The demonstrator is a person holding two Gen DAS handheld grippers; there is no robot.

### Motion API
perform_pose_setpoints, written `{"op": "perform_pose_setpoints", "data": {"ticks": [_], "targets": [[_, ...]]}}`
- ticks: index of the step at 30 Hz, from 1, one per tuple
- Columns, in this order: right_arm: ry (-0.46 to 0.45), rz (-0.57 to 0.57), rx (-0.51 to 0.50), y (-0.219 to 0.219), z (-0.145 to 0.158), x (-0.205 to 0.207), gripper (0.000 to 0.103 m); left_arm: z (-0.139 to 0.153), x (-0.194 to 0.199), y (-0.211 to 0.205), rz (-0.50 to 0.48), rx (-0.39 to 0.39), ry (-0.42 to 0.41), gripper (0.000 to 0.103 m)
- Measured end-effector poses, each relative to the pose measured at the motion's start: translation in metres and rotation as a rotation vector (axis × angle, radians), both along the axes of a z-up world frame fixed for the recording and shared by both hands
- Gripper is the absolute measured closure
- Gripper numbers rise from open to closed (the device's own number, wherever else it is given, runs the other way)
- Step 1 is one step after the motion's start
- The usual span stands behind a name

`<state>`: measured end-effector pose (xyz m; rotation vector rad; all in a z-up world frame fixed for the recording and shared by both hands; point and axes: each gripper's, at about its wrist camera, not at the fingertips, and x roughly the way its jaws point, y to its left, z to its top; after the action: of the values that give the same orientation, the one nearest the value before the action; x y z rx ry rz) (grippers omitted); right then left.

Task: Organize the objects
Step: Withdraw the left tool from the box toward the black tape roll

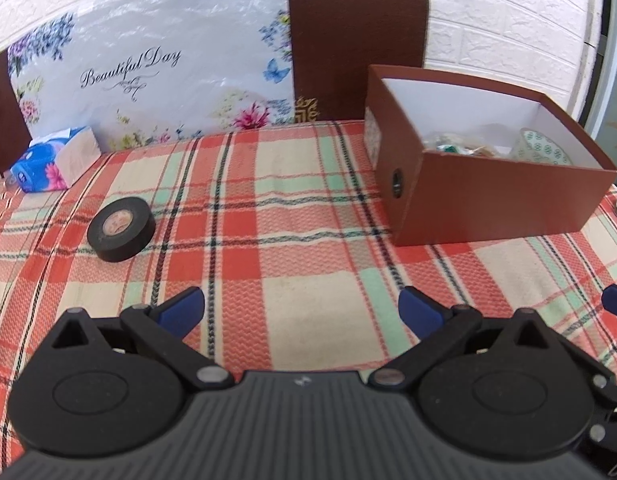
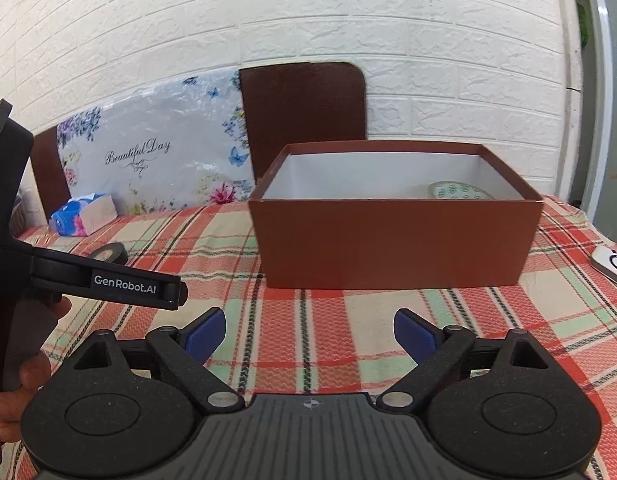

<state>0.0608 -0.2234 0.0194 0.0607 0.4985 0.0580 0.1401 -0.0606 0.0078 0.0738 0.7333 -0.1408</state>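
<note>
**Tape roll left out, box waiting**

At centre left of the left wrist view, a black tape roll (image 1: 121, 228) lay flat on the woven plaid cloth (image 1: 292, 216), apart from the brown cardboard box (image 1: 500, 196) at right, which already held a patterned cup (image 1: 546, 151), likely the sorting bin. Left gripper (image 1: 301, 309) and right gripper (image 2: 309, 333) both hung wide, empty, blue pads (image 2: 206, 334) clear of everything.

The brown box (image 2: 396, 240) near wall is hiding most of its contents in the right wrist view, only the top of a patterned tape roll (image 2: 460, 191) showing. In the left wrist view, small items (image 1: 456, 146) inside are blurring into an unreadable heap. A white device (image 2: 614, 265) is getting cut off by the right edge. The left hand-held gripper (image 2: 108, 284) is covering most of the black tape roll (image 2: 108, 252).
</note>
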Motion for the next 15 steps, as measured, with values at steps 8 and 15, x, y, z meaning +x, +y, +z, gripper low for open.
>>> {"op": "perform_pose_setpoints", "data": {"ticks": [8,15], "targets": [[0.088,0.196,-0.089,0.063,-0.032,0.028,0.012,-0.032,0.012,0.083,0.090,-0.004,-0.034,0.000],[0.051,0.436,-0.168,0.152,-0.052,0.087,0.012,-0.074,0.021,0.209,0.346,-0.009,-0.050,0.000]]}}
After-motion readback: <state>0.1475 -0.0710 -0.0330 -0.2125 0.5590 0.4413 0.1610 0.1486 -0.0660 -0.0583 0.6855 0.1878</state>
